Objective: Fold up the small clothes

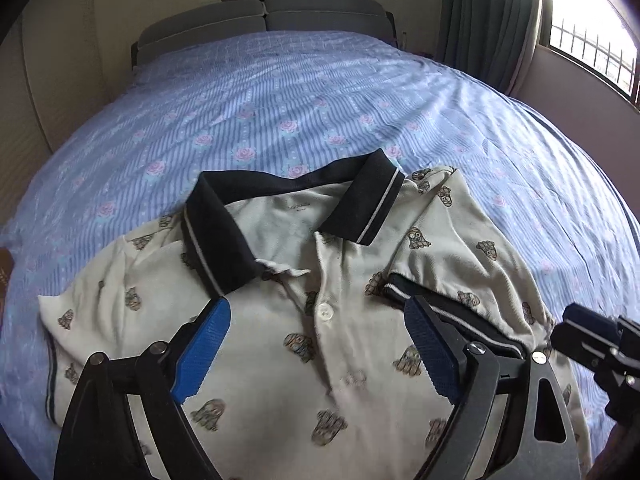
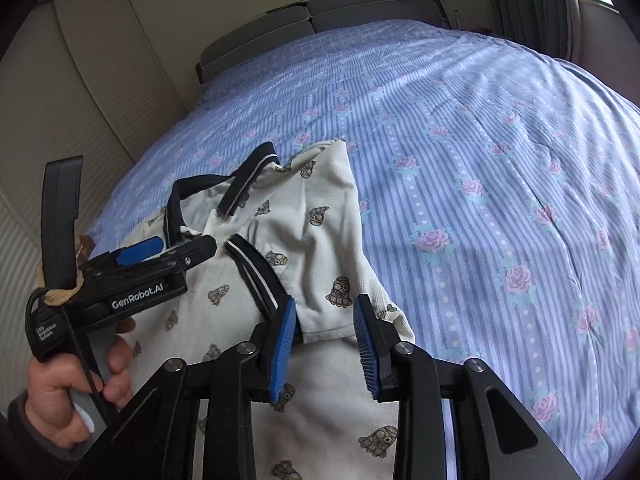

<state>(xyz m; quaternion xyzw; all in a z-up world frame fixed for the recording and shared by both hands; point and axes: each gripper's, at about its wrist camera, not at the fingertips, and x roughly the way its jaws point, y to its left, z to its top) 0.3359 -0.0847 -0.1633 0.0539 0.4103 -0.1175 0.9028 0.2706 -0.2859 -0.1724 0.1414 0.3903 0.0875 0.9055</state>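
Note:
A small white polo shirt (image 1: 280, 332) with a dark collar (image 1: 224, 236) and small cartoon prints lies face up on the bed. Its right sleeve is folded in over the chest, the dark cuff (image 1: 452, 312) showing. My left gripper (image 1: 316, 316) hovers open over the chest by the button placket, holding nothing. My right gripper (image 2: 325, 312) is open, its blue pads on either side of the folded sleeve's white edge (image 2: 328, 320), which lies between them. The shirt also shows in the right wrist view (image 2: 320, 240). The left gripper shows there too (image 2: 176, 250).
The bed has a blue striped sheet with pink roses (image 1: 320, 100) that stretches far behind and to the right. Grey pillows (image 1: 264, 20) sit at the headboard. A curtain and window (image 1: 580, 32) are at the right; a wardrobe wall (image 2: 80, 80) is at the left.

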